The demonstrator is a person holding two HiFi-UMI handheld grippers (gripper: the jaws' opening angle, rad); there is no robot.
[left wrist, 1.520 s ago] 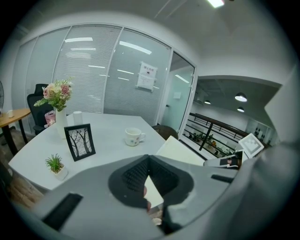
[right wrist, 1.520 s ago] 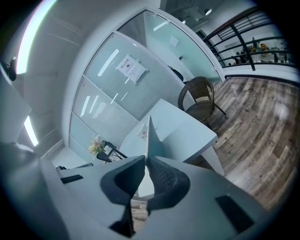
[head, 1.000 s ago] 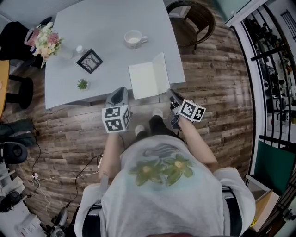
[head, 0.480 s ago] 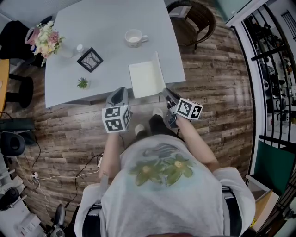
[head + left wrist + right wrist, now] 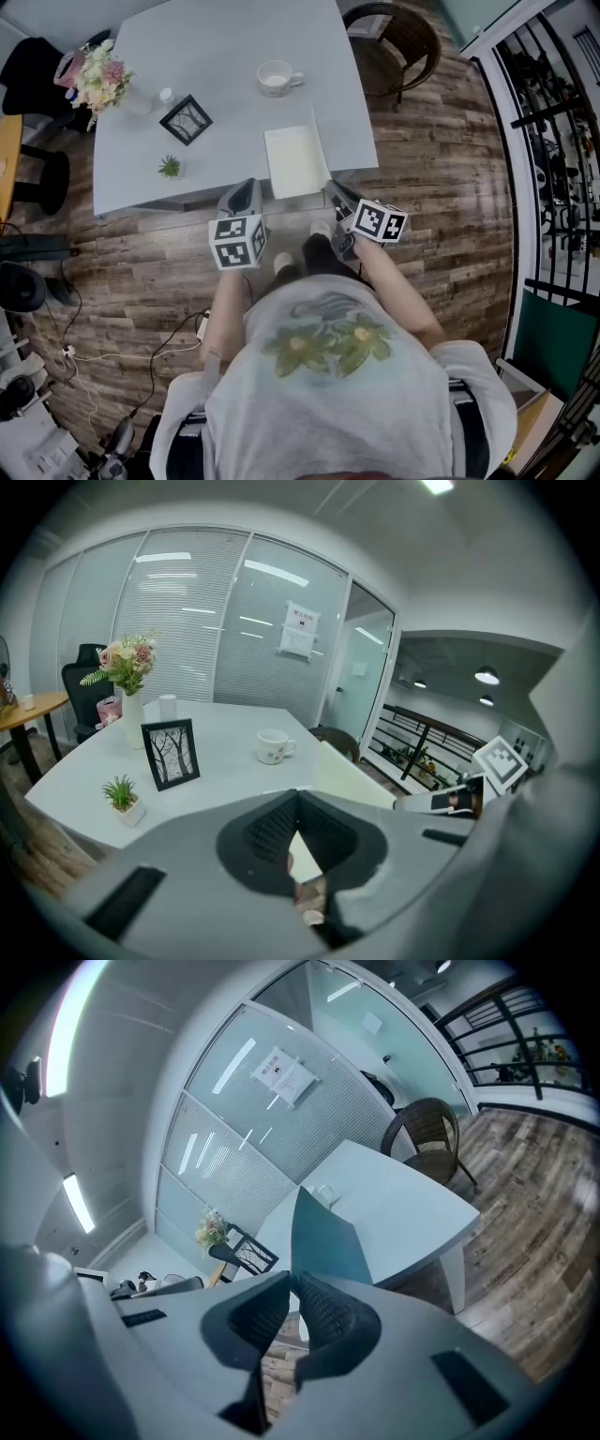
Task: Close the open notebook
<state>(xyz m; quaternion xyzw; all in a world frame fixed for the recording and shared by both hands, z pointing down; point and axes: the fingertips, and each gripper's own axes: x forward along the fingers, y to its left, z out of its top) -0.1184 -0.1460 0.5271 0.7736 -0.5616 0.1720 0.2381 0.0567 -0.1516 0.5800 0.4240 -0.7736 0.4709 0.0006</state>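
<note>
The open notebook (image 5: 293, 160) lies at the near edge of the grey table (image 5: 225, 56), its cream pages up. Its right cover (image 5: 317, 141) stands almost upright. My right gripper (image 5: 330, 188) is at the cover's near corner, and in the right gripper view the cover (image 5: 323, 1237) rises from between the nearly closed jaws, pinched there. My left gripper (image 5: 246, 186) hovers just short of the table edge, left of the notebook, its tips together with nothing held. From the left gripper view the raised cover (image 5: 352, 780) shows to the right.
On the table stand a white cup (image 5: 277, 78), a black picture frame (image 5: 184, 120), a small potted plant (image 5: 170, 168) and a vase of flowers (image 5: 98, 80). A wicker chair (image 5: 394, 37) is beyond the table's right corner. A railing (image 5: 553, 141) runs along the right.
The notebook's right cover has swung from leaning outward to almost upright. My right gripper moved a little leftward with it. The left gripper stayed put.
</note>
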